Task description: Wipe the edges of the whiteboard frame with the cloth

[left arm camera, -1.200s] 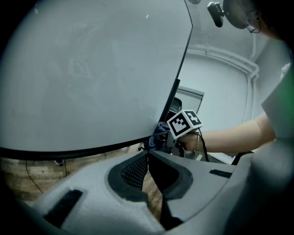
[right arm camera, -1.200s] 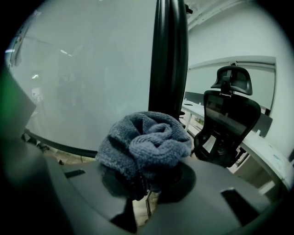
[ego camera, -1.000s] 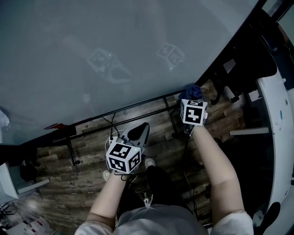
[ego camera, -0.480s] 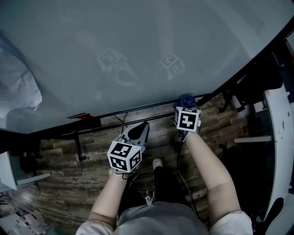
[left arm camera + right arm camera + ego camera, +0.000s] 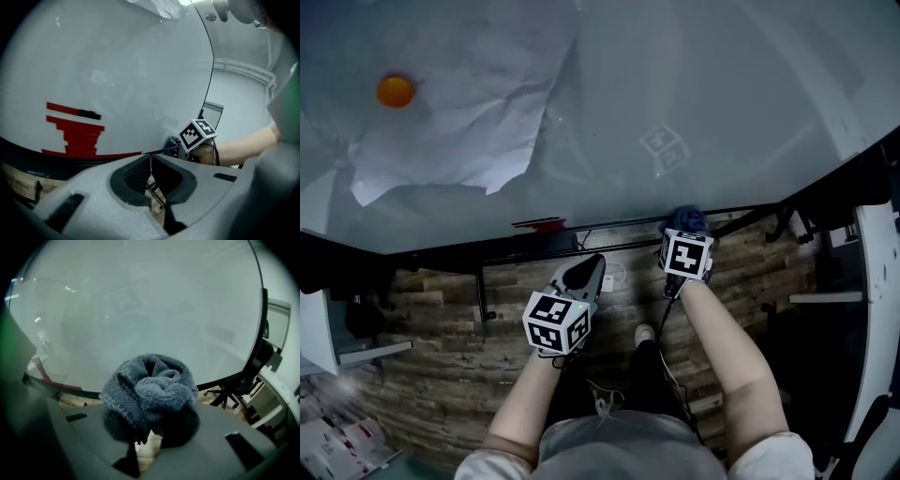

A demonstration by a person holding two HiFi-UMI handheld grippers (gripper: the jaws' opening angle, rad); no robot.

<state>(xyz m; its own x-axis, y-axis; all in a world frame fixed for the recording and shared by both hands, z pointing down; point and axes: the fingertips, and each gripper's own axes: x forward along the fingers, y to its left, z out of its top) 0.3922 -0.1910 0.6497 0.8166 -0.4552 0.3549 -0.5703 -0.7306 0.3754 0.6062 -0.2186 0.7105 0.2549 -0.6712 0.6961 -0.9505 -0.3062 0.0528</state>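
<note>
The whiteboard (image 5: pixel 694 84) fills the upper head view, and its dark bottom frame edge (image 5: pixel 619 242) runs across the middle. A grey-blue knitted cloth (image 5: pixel 686 220) is bunched in my right gripper (image 5: pixel 684 234), which is shut on it and presses it against that bottom edge. In the right gripper view the cloth (image 5: pixel 150 390) bulges out over the jaws, with the frame edge (image 5: pixel 225 379) just behind it. My left gripper (image 5: pixel 584 272) hangs below the frame to the left of the cloth. Its jaws are shut with nothing in them, and the tips (image 5: pixel 150 158) meet.
A crumpled paper sheet (image 5: pixel 459 112) is pinned to the board at upper left by an orange magnet (image 5: pixel 395 91). A red item (image 5: pixel 539 225) sits on the bottom edge left of the cloth. Below are the board's stand bars (image 5: pixel 483 291), wooden floor (image 5: pixel 441 375) and cables. An office chair base (image 5: pixel 225 397) stands at right.
The right gripper has slid the cloth leftward along the bottom frame edge, closer to the red item. The head view shifted, so the paper sheet and the orange magnet now show. The left gripper stayed shut.
</note>
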